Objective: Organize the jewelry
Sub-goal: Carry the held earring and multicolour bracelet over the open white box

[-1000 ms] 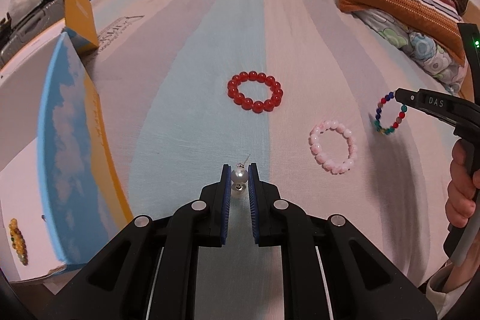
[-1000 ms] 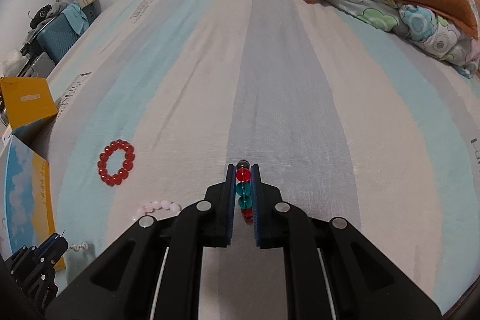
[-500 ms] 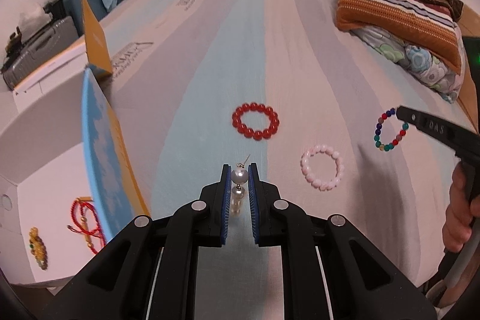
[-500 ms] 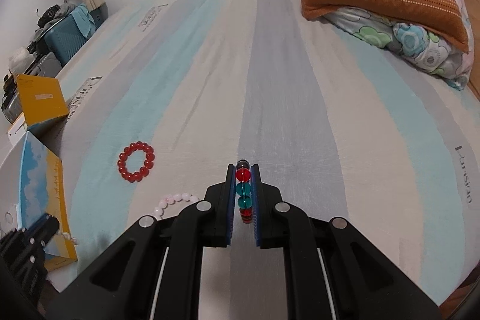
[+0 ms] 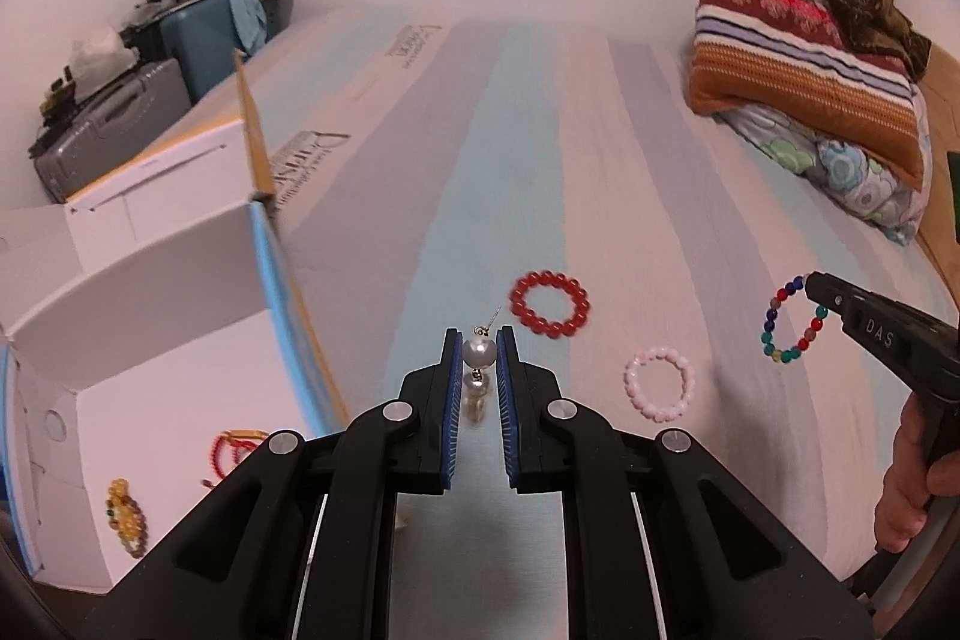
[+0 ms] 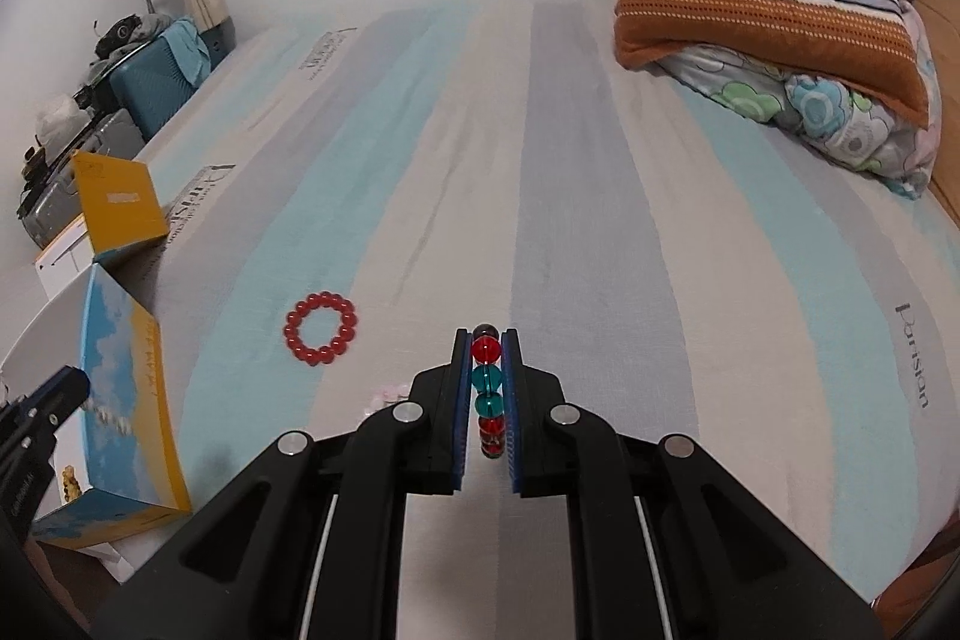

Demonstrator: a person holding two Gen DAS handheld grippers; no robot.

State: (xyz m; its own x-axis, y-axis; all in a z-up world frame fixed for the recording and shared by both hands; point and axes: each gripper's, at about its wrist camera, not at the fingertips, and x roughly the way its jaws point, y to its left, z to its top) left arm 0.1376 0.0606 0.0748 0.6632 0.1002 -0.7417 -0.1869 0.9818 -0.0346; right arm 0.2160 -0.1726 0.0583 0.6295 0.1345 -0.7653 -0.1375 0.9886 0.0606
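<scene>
While the left tool (image 5: 479, 349) clamps a pearl earring (image 5: 478, 352), the right tool (image 6: 486, 361) pinches a multicoloured bead bracelet (image 6: 485, 381).

Striped bed sheet (image 5: 528, 148) under me. Red bead bracelet (image 5: 549, 303) & pink one (image 5: 660, 383) lie near centre; pillows (image 5: 804, 100) far right, open box (image 5: 150, 316) at left edge.

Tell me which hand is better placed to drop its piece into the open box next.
Left, probably. The left gripper, shut on the pearl earring, hangs right beside the open box. The right gripper holds the multicoloured bracelet farther out, beyond the pink bracelet and red bracelet.
</scene>
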